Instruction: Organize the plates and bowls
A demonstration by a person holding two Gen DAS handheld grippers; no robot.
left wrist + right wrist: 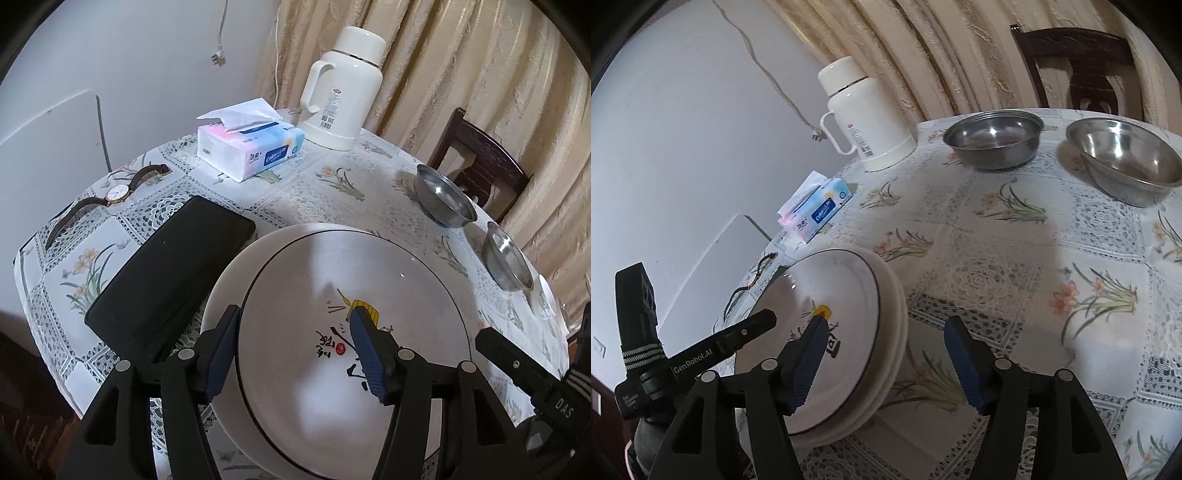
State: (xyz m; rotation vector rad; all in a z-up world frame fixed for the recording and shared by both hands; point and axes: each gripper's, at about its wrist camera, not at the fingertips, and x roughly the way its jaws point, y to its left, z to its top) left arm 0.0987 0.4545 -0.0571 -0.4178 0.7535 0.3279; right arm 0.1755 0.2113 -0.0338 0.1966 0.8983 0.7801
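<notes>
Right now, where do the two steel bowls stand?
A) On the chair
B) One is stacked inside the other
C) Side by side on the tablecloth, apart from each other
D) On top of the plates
C: the first steel bowl and the second steel bowl each rest on the tablecloth with a gap between them, away from the plates.

thermos (341,92), tissue pack (251,147), wristwatch (117,192), black case (170,273)
</notes>
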